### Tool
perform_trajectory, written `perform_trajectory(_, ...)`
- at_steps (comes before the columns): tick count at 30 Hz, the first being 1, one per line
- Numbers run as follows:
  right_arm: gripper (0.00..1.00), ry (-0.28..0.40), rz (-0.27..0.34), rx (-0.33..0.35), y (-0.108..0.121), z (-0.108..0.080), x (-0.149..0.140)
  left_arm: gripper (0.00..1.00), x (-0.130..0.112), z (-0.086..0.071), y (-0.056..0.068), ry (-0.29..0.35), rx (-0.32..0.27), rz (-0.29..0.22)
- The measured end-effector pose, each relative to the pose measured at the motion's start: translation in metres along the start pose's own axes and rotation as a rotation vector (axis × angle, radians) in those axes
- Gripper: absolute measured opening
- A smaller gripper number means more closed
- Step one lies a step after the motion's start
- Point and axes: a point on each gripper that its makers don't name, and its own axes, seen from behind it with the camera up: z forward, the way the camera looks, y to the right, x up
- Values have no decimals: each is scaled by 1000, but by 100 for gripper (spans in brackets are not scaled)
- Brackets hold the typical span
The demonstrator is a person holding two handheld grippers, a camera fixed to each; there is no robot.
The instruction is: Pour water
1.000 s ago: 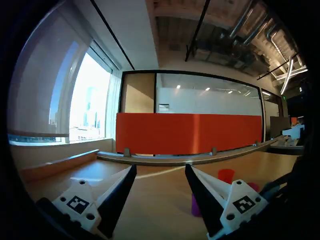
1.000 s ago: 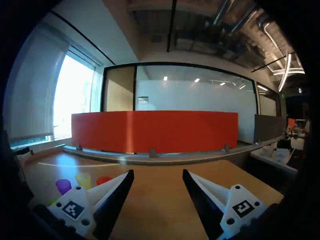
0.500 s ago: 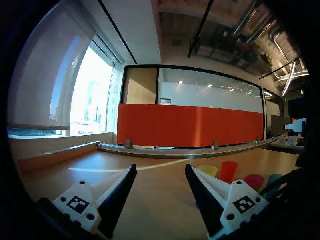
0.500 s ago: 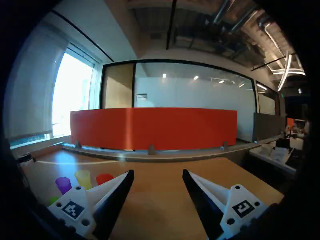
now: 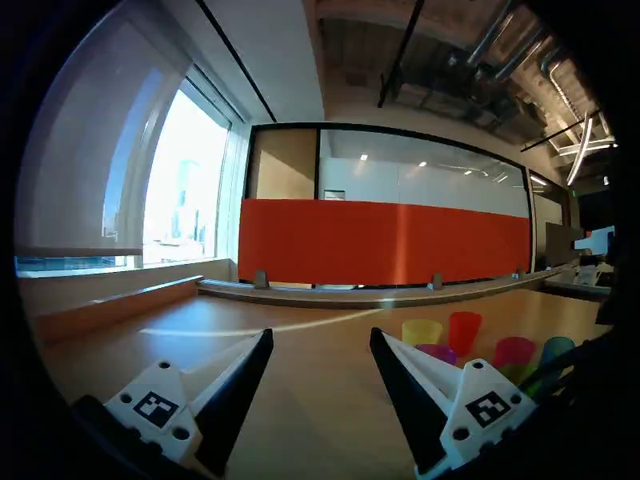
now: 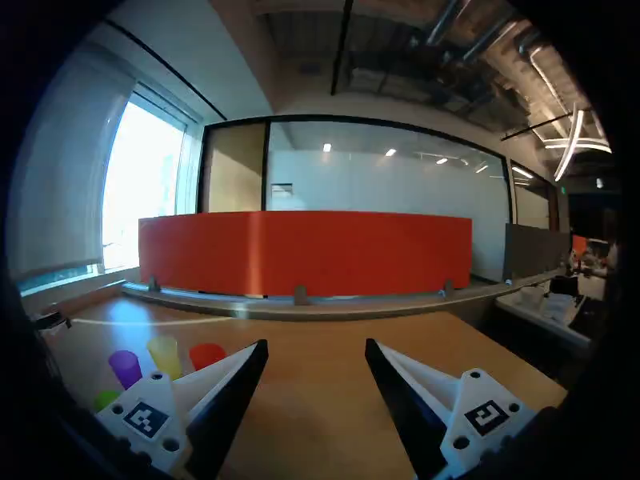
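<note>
Left claw [image 5: 320, 333] released, fingers apart over the wood surface [image 5: 320, 416]. Cups at 4 o'clock: yellow cup [image 5: 422, 330], red cup [image 5: 465, 331], pink cup [image 5: 513, 350], teal cup [image 5: 557, 349], lower ones partly hidden behind a finger. Right claw [image 6: 316, 344] also released; purple cup [image 6: 125, 367] at 8 o'clock, green cup [image 6: 105, 398] cut off. Square marker [image 6: 145, 418] on finger, no readable writing.

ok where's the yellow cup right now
In the left gripper view the yellow cup stands right of centre, just left of the red cup; in the right gripper view it's lower left, beside the purple cup.
</note>
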Motion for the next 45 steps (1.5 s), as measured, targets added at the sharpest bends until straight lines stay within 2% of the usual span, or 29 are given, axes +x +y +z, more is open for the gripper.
perform_trajectory(8, 94, -4, 8, -1, 1, 1, 0, 89, -6, 1, -3, -18, 10, 24)
perform_trajectory(15, 94, -3, 4, -1, 0, 0, -1, 90, -11, 4, 0, -38, 4, 42)
perform_trajectory(33, 94, -2, 8, -2, 4, -4, -3, 89, -12, 4, 1, -43, -2, 43)
perform_trajectory(39, 94, 22, -3, -9, 9, -11, 0, 91, -13, 5, 2, -44, -2, 43)
perform_trajectory(45, 95, 62, -40, -41, 22, -19, 4, 93, -14, 4, 2, -44, -2, 42)
